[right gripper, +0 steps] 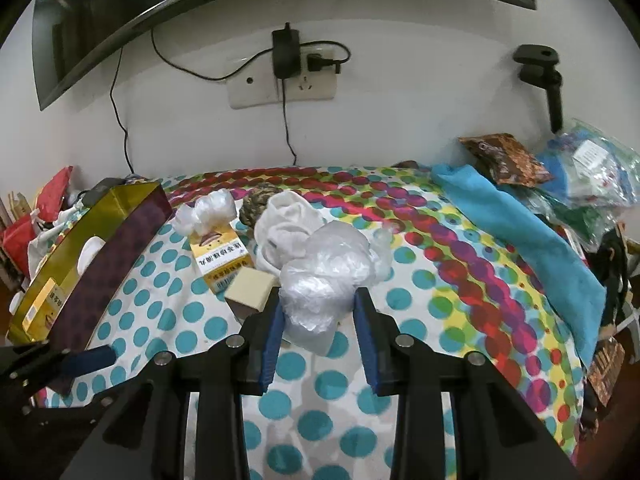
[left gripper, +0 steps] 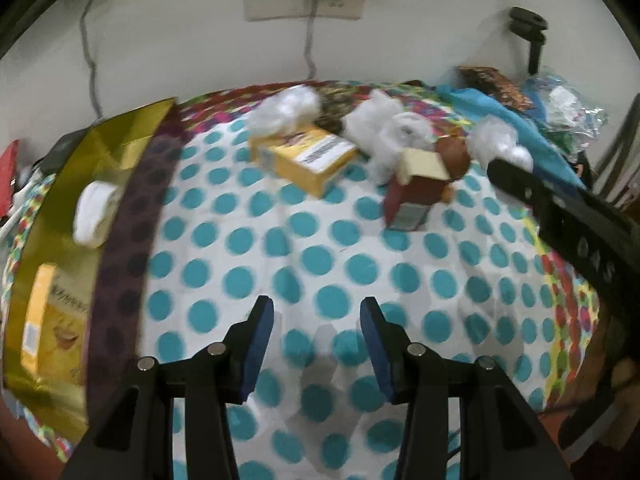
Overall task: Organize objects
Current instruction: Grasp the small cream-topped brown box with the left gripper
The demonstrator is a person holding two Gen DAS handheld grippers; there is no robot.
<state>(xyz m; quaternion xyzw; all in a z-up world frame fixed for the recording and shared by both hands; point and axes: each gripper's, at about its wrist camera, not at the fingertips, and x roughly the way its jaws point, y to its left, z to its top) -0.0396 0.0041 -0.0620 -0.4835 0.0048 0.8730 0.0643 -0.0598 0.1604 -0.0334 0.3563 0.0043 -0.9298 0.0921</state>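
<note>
My right gripper (right gripper: 318, 312) is shut on a crumpled clear plastic bag (right gripper: 324, 280) and holds it just above the dotted cloth. My left gripper (left gripper: 318, 320) is open and empty over the cloth, right of the gold box (left gripper: 60, 216). The gold box holds a yellow carton (left gripper: 52, 324) and a white bundle (left gripper: 94, 214). On the cloth lie a yellow carton (left gripper: 308, 156), a dark red carton with an open flap (left gripper: 416, 196), and white plastic bundles (left gripper: 284, 110). In the right wrist view the gold box (right gripper: 80, 248) stands at the left.
A white cloth (right gripper: 288, 228) and another plastic bundle (right gripper: 206, 210) lie behind the held bag. A blue cloth (right gripper: 520, 232), a brown packet (right gripper: 502, 160) and plastic bags (right gripper: 592, 168) crowd the right side. Red bags (right gripper: 52, 196) sit left of the box. Wall socket with cables (right gripper: 284, 76) behind.
</note>
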